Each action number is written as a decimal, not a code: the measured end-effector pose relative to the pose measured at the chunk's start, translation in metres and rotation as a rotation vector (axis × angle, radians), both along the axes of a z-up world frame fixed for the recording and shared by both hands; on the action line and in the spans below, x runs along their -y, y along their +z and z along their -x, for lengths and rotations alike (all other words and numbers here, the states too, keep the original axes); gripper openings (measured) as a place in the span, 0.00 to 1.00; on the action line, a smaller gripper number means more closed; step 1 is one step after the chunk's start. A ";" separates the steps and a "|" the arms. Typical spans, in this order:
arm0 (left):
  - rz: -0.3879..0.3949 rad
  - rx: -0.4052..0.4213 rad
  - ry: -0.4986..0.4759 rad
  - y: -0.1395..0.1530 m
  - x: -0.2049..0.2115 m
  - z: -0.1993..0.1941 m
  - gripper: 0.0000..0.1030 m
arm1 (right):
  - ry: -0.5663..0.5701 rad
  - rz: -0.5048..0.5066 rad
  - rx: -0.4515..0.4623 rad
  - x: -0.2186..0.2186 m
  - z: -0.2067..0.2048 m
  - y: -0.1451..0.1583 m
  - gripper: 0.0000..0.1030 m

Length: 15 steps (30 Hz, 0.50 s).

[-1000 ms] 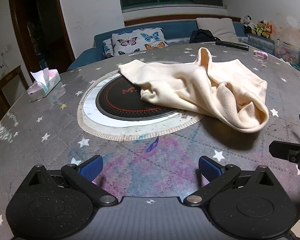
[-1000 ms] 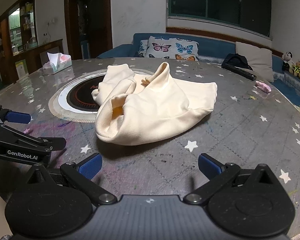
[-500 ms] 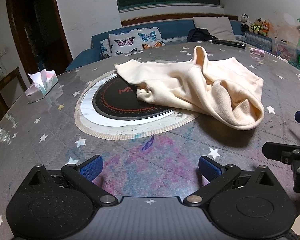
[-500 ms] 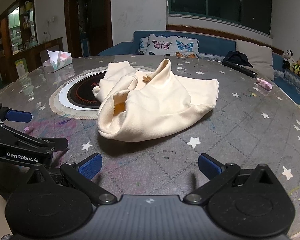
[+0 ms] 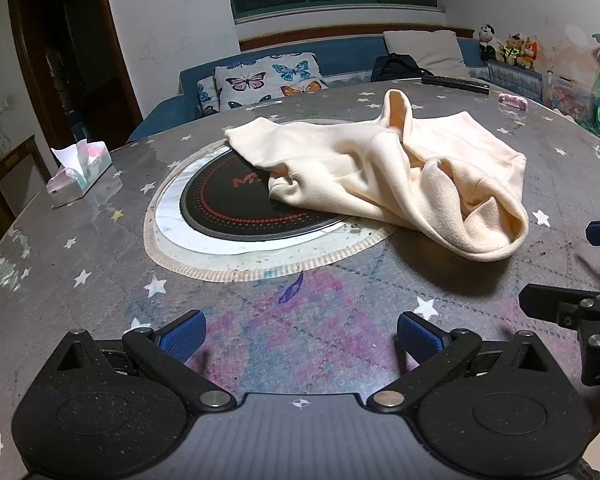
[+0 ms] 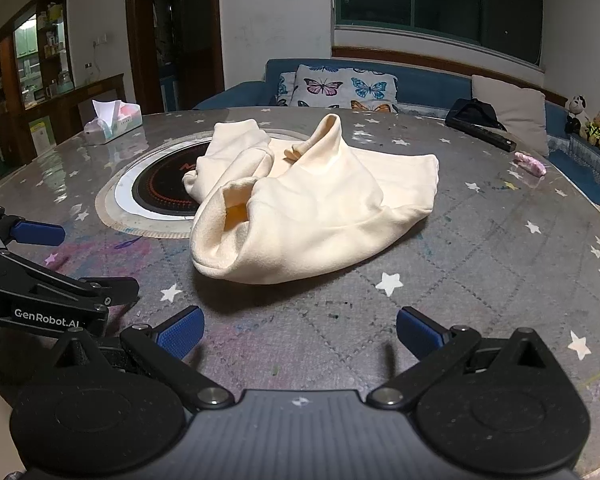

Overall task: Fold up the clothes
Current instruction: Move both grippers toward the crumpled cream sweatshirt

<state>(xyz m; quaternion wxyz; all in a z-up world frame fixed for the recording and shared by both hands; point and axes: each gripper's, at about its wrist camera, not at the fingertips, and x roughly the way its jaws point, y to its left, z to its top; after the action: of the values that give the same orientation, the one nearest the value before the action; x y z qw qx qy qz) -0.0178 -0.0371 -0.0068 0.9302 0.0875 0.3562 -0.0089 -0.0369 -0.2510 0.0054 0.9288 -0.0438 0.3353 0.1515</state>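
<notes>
A cream fleece garment (image 5: 384,172) lies crumpled in a loose heap on the round star-patterned table (image 5: 100,240), partly over the black induction plate (image 5: 236,208). Its open cuff or hem faces me at the near end (image 6: 236,216). My left gripper (image 5: 300,332) hovers open above the table's near edge, short of the garment, with nothing between its blue pads. My right gripper (image 6: 298,330) is open too, just in front of the garment (image 6: 308,208). Each gripper shows at the edge of the other's view: the left one (image 6: 40,264) and the right one (image 5: 580,272).
A tissue box (image 5: 80,172) stands at the far left of the table. A dark remote (image 6: 482,134) and a pink item (image 6: 531,163) lie at the far right. A blue sofa with a butterfly pillow (image 6: 340,88) runs behind the table.
Both grippers have crept a little closer to the garment. The garment itself has not moved, and both grippers remain open.
</notes>
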 end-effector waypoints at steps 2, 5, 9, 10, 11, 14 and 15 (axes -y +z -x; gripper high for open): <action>0.000 -0.001 -0.001 0.000 0.000 -0.001 1.00 | 0.000 -0.001 -0.002 0.000 -0.001 0.000 1.00; 0.001 -0.004 -0.002 -0.001 0.000 -0.003 1.00 | -0.001 -0.002 -0.005 0.000 -0.003 -0.001 1.00; 0.001 -0.004 -0.005 -0.001 0.001 -0.006 1.00 | 0.001 -0.007 -0.008 0.000 -0.006 -0.001 1.00; 0.001 -0.005 -0.005 -0.001 0.001 -0.007 1.00 | 0.002 -0.007 -0.009 -0.001 -0.006 -0.001 1.00; 0.001 -0.006 -0.006 -0.001 0.001 -0.008 1.00 | 0.003 -0.007 -0.010 -0.001 -0.007 -0.001 1.00; 0.002 -0.008 -0.009 -0.002 0.001 -0.010 1.00 | 0.008 -0.006 -0.013 -0.003 -0.009 -0.002 1.00; 0.002 -0.009 -0.010 -0.002 0.001 -0.011 1.00 | 0.009 -0.007 -0.014 -0.003 -0.010 -0.002 1.00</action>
<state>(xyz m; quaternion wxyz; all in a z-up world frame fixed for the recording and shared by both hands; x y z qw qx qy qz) -0.0069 -0.0386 -0.0085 0.9287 0.0882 0.3599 -0.0141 -0.0266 -0.2480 0.0034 0.9259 -0.0411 0.3413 0.1570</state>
